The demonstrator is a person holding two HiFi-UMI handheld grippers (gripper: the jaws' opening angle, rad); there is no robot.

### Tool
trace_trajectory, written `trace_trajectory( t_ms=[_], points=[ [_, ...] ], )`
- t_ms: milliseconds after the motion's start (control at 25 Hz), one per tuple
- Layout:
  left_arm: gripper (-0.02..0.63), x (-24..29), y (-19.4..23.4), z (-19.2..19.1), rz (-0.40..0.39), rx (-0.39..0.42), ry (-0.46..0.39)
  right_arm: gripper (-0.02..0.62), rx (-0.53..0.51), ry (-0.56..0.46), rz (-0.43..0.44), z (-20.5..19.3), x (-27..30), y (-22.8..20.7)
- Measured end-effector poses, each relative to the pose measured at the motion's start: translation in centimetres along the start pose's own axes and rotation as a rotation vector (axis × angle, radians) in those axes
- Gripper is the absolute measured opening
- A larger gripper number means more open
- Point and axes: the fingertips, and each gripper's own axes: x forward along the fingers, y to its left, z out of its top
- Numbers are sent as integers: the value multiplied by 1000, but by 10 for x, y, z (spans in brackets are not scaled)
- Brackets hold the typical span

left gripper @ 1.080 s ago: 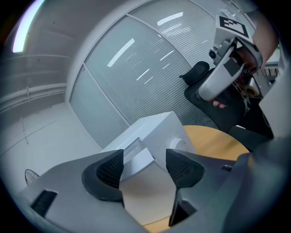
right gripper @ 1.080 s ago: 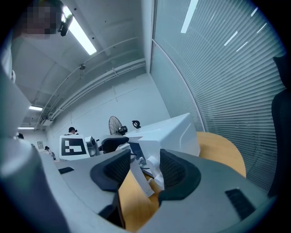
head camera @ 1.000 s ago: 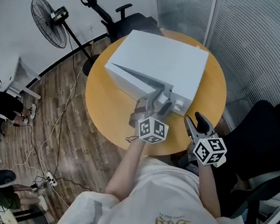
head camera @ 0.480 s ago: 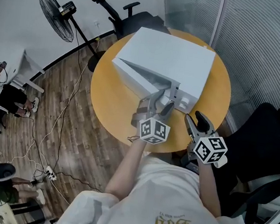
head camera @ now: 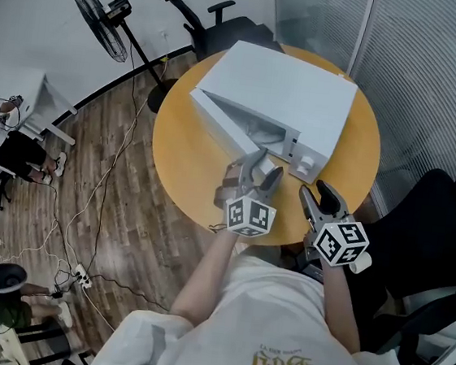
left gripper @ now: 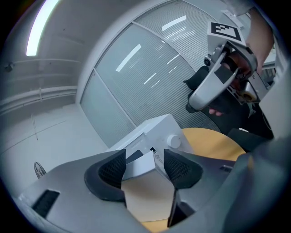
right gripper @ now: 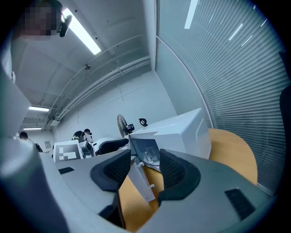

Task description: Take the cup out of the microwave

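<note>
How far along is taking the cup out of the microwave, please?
Done: the white microwave has its door swung open. In hand: the left gripper, jaws just closing, straddles the door's edge without clear grip. Left: the clear glass cup sits inside; the open right gripper holds nothing.

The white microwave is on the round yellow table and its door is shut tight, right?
Not quite. The white microwave is on the round yellow table, but its door is swung open, not shut tight. The head view shows the door standing out from the front of the microwave.
</note>
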Motion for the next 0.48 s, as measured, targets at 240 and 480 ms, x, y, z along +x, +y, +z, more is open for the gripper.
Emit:
trace_trajectory(
  t_ms=[240,480],
  points=[
    [263,-7,7,-5,53,-90,11,192,-7,-1,0,-2,-3,2],
    [367,-20,25,-16,141,-246,-4,189,-16,-8,-10,0,-6,4]
  ],
)
